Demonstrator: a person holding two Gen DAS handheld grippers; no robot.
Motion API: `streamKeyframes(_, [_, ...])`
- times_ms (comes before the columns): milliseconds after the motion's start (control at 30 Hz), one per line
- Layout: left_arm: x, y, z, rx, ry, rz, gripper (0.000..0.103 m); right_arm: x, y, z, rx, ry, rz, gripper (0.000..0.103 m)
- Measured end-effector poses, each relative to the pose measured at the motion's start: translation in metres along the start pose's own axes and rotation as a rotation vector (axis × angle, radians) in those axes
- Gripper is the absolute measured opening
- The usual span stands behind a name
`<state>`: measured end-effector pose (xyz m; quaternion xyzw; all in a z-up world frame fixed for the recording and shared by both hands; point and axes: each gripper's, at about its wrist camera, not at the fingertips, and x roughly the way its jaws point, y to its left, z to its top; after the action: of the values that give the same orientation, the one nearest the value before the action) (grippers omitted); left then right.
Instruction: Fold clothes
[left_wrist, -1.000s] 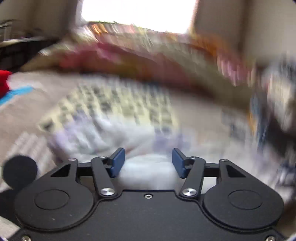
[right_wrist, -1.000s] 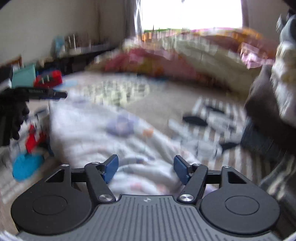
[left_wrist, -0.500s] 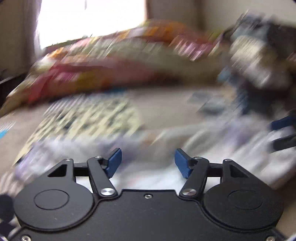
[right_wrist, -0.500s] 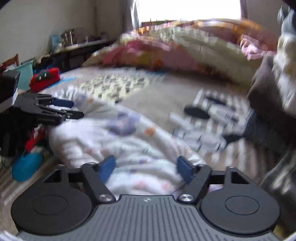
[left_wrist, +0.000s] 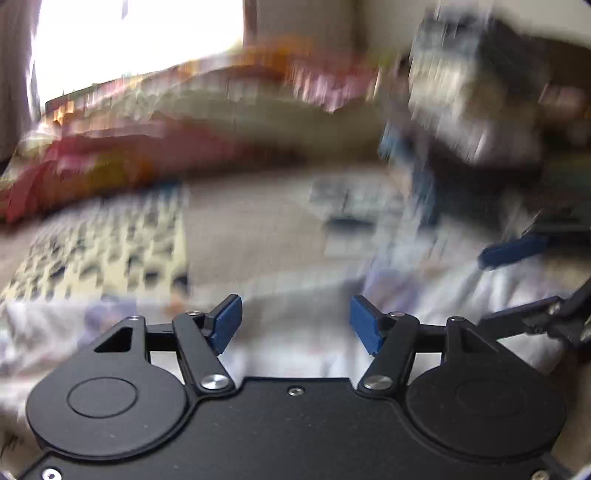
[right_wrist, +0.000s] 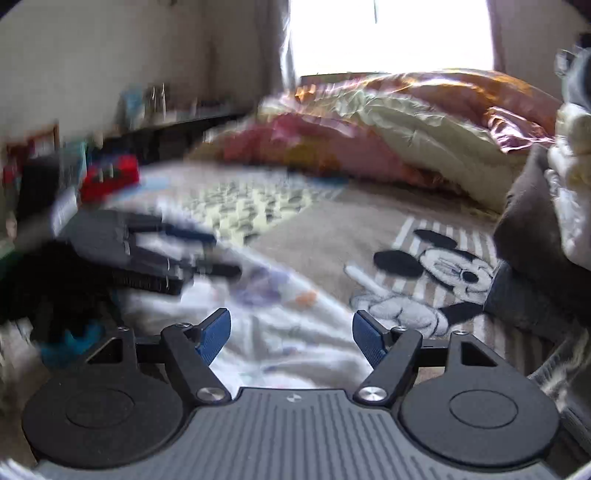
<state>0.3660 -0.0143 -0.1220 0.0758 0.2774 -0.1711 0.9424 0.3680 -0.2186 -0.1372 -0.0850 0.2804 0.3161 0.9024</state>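
A white garment with small purple and orange prints (right_wrist: 280, 325) lies crumpled on the bed in front of both grippers; it also shows, blurred, in the left wrist view (left_wrist: 295, 347). My left gripper (left_wrist: 295, 321) is open and empty just above the cloth. My right gripper (right_wrist: 291, 332) is open and empty over the garment's near edge. The left gripper also shows at the left of the right wrist view (right_wrist: 155, 254), over the garment's far side. The right gripper's blue fingers (left_wrist: 513, 251) show at the right of the left wrist view.
A beige blanket with a Mickey Mouse print (right_wrist: 443, 273) covers the bed. A yellow patterned cloth (right_wrist: 251, 206) lies behind the garment. A colourful quilt (right_wrist: 388, 129) is heaped at the back. A grey and white pile (right_wrist: 546, 206) stands at the right. A red toy (right_wrist: 110, 177) sits left.
Both grippers stay open. The left gripper has swung right across the garment, so the right gripper now shows in its view. The right view has shifted a little closer to the left gripper.
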Motion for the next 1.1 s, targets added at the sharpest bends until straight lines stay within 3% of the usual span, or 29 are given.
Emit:
streamKeyframes(67, [-0.001,0.007,-0.003,-0.029,0.008,-0.013,0.065,0.015,0.001,-0.009,-0.008,0.069,-0.015,0.075])
streamKeyframes(133, [-0.017,0.015,0.006,-0.044,-0.034,0.003,0.065,0.009,-0.003,-0.002,0.030,0.062,-0.005,0.074])
streamKeyframes(233, [-0.046,0.033,0.012,-0.072,-0.101,0.085,0.065,-0.003,0.002,0.007,0.031,-0.002,-0.012,0.074])
streamKeyframes(333, [-0.055,0.049,0.003,-0.097,-0.042,0.112,0.065,0.001,0.018,0.013,0.006,-0.027,-0.009,0.075])
streamKeyframes(467, [-0.049,0.052,-0.027,-0.081,0.062,0.089,0.065,0.024,0.037,0.011,-0.046,0.036,0.014,0.083])
streamKeyframes(567, [-0.047,0.063,-0.036,-0.109,0.041,0.043,0.067,0.034,0.039,0.009,-0.021,0.075,0.017,0.084])
streamKeyframes(633, [-0.065,0.077,-0.029,-0.186,-0.048,0.050,0.067,0.027,0.040,0.013,-0.021,0.060,0.019,0.083])
streamKeyframes(733, [-0.101,0.117,-0.024,-0.414,-0.186,0.159,0.067,0.016,0.040,0.018,0.003,0.017,0.037,0.083])
streamKeyframes(833, [-0.127,0.168,-0.040,-0.755,-0.232,0.242,0.066,0.007,0.045,0.023,0.004,-0.064,0.058,0.083])
streamKeyframes(967, [-0.123,0.211,-0.082,-1.167,-0.206,0.180,0.066,0.009,0.056,0.025,-0.003,-0.094,0.103,0.083])
streamKeyframes(1033, [-0.111,0.217,-0.101,-1.289,-0.174,0.135,0.066,0.017,0.060,0.021,-0.014,-0.064,0.108,0.083])
streamKeyframes(1100, [-0.105,0.219,-0.105,-1.315,-0.172,0.115,0.066,0.024,0.062,0.016,-0.029,-0.021,0.095,0.083])
